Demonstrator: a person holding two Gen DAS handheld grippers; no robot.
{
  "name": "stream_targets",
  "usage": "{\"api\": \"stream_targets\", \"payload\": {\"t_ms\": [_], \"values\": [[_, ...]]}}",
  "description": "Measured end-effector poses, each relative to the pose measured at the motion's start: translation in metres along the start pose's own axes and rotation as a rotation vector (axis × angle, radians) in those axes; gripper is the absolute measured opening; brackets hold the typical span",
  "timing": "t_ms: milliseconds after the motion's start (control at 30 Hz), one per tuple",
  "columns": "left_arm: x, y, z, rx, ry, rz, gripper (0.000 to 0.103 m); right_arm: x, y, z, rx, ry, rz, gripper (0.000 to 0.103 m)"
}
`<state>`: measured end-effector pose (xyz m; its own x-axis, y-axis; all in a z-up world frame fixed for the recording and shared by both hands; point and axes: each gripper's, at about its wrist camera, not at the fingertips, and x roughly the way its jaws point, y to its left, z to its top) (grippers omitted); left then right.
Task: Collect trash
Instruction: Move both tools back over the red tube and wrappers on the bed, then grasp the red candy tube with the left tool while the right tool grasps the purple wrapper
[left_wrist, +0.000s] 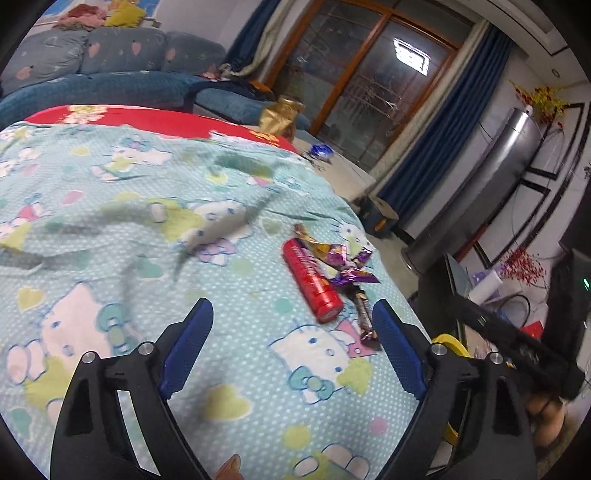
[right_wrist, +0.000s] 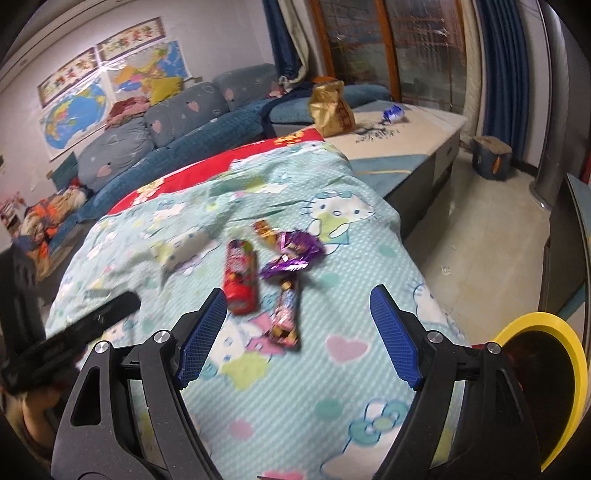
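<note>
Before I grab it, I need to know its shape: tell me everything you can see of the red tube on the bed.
The red tube is a cylinder, glossy like printed plastic or card, with blurred label graphics and a round red end cap facing the cameras. It lies flat on the cartoon sheet, long axis running away from the view. Purple wrappers lie against its right side. Neither tongs touch it.

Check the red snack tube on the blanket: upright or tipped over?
Tipped over. The red snack tube lies on its side on the Hello Kitty blanket, its round end facing the camera, beside the purple wrappers.
</note>
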<state>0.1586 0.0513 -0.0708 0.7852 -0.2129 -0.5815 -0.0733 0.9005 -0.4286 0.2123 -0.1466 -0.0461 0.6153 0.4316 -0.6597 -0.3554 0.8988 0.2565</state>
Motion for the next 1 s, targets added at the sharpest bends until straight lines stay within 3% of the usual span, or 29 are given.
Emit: {"api": "stream_targets", "payload": {"t_ms": [133, 433, 600, 933, 1000], "values": [[0.023, -0.011, 0.005, 0.026, 0.044, -0.026, 0.076, 0.019, -0.007, 0.016, 0.011, 0.015, -0.011, 0.072], [0.067, -0.021, 0.009, 0.08, 0.111, -0.027, 0.074, 0.069, -0.013, 0.038, 0.045, 0.079, 0.025, 0.071], [0.089, -0.019, 0.011, 0.075, 0.151, -0.019, 0.068, 0.096, -0.024, 0.043, 0.118, 0.136, 0.062, 0.058], [0.109, -0.009, 0.01, 0.015, 0.184, -0.047, 0.055, 0.131, -0.029, 0.045, 0.208, 0.195, 0.101, 0.047], [0.111, -0.006, 0.01, -0.01, 0.186, -0.058, 0.055, 0.135, -0.027, 0.043, 0.205, 0.201, 0.108, 0.039]]}}
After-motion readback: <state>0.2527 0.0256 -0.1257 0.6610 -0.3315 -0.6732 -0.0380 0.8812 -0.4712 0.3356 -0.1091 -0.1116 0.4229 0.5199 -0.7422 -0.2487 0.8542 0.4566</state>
